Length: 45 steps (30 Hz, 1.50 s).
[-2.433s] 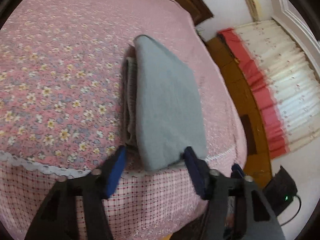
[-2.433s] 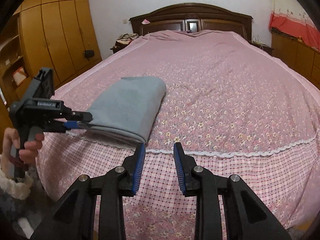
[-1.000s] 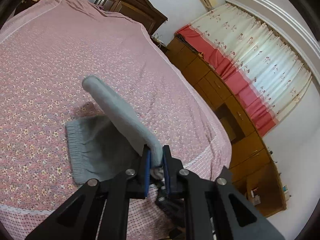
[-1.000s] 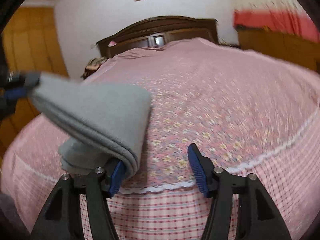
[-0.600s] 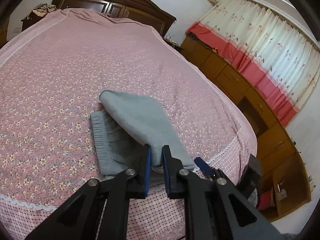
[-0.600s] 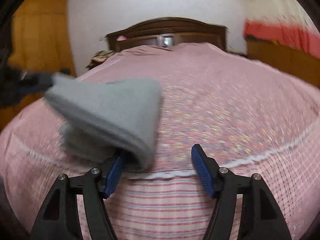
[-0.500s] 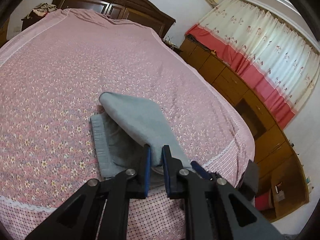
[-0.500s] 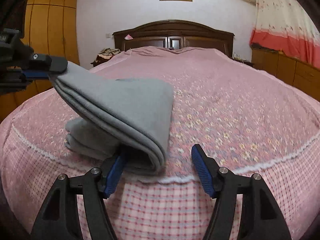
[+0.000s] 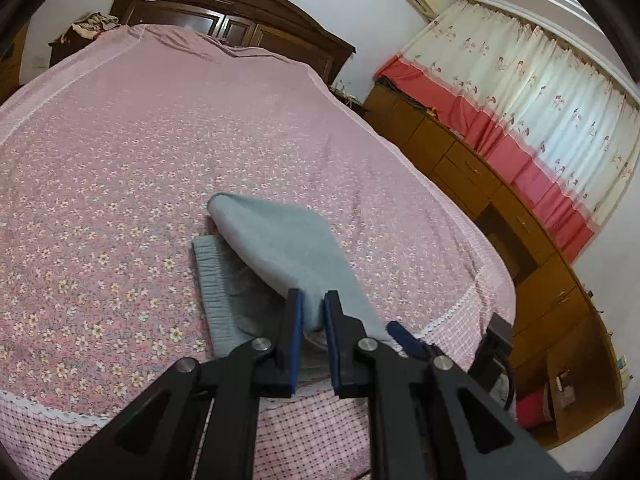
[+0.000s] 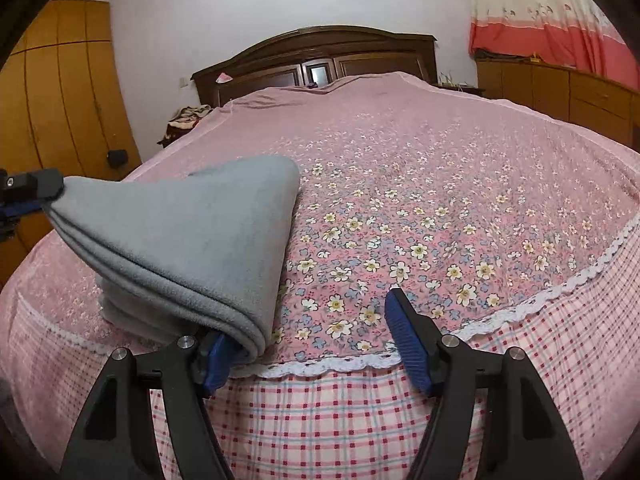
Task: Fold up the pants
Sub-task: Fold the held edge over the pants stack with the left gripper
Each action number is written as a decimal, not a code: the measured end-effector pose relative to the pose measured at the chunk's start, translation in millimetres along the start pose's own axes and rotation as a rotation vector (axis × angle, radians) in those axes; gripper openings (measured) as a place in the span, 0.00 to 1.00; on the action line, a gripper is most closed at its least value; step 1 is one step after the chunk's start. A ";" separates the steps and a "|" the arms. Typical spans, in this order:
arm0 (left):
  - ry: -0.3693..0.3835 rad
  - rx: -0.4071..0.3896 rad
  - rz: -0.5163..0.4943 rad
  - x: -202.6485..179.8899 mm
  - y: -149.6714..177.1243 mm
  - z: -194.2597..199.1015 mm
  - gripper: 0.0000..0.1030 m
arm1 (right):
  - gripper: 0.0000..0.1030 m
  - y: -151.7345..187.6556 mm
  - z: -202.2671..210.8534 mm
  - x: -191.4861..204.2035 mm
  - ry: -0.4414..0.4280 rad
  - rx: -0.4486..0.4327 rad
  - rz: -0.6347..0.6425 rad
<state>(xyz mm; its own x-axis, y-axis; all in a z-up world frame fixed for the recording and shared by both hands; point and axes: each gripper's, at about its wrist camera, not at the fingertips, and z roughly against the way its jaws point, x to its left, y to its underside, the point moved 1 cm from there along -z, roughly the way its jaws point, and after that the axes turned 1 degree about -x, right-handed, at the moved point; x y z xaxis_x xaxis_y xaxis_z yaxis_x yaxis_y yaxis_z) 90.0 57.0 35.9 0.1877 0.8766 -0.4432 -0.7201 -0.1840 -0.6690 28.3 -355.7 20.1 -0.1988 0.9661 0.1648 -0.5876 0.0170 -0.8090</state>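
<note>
Grey folded pants (image 9: 280, 248) lie near the foot edge of the bed, waistband end flat on the cover. My left gripper (image 9: 314, 340) is shut on one near corner of the folded top layers and holds it up off the bed. The pants also show in the right wrist view (image 10: 192, 240), raised like a flap. My right gripper (image 10: 308, 344) is open; its left finger (image 10: 216, 356) sits under the other near corner, its right finger is out over the bedspread. The left gripper's tip (image 10: 28, 192) shows at the far left edge.
The pink floral bedspread (image 9: 120, 140) covers a wide bed with a dark wooden headboard (image 10: 320, 60). Wooden cabinets (image 9: 500, 208) and red-and-white curtains run along the right. Yellow wardrobes (image 10: 60, 100) stand on the left. The checked bed skirt (image 10: 320, 420) hangs below me.
The left gripper closed on the pants' near corner and lifted the folded top layers. The right gripper opened wide and moved in, its left finger going under the other corner.
</note>
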 end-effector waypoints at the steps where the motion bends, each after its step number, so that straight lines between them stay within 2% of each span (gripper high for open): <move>1: -0.004 -0.002 -0.002 0.0 0.5 0.8 0.11 | 0.68 0.5 -1.1 -0.9 -0.006 -0.001 -0.005; 6: -0.015 -0.003 -0.015 0.3 3.7 1.2 0.11 | 0.69 14.5 6.8 0.6 -0.005 -0.002 -0.007; 17: -0.063 -0.003 -0.025 12.7 16.3 -2.3 0.11 | 0.71 16.2 11.6 21.4 0.040 -0.005 0.054; 21: -0.120 0.027 -0.011 26.9 28.7 -14.2 0.11 | 0.71 22.3 15.2 28.0 0.033 0.016 0.081; 26: -0.137 0.093 0.067 49.0 47.2 -30.8 0.11 | 0.71 31.4 19.0 30.0 0.028 0.040 0.114; 31: -0.171 0.071 0.065 47.9 62.0 -27.7 0.11 | 0.71 35.7 24.0 21.4 0.002 0.057 0.092; 35: -0.213 0.094 0.071 52.4 75.5 -30.2 0.06 | 0.71 36.6 34.4 15.2 -0.009 0.074 0.073; 39: -0.180 0.076 0.090 55.8 77.0 -17.4 0.06 | 0.71 35.8 57.9 2.5 -0.067 0.122 0.018; 41: -0.159 0.068 0.080 56.7 63.6 -9.5 0.07 | 0.71 32.6 76.3 0.9 -0.130 0.126 0.003; 43: -0.138 0.069 0.075 57.1 46.0 -7.8 0.15 | 0.71 26.9 90.2 9.7 -0.156 0.107 0.055; 45: -0.074 0.085 0.096 60.5 20.6 -15.5 0.39 | 0.71 23.2 96.0 19.2 -0.179 0.078 0.107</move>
<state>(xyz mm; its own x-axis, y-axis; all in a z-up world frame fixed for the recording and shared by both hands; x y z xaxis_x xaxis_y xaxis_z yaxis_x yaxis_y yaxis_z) 96.8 99.4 -13.9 0.0677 0.8879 -0.4550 -0.7871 -0.2327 -0.5712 -64.4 -361.5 58.7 -0.3952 0.9001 0.1835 -0.6129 -0.1096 -0.7825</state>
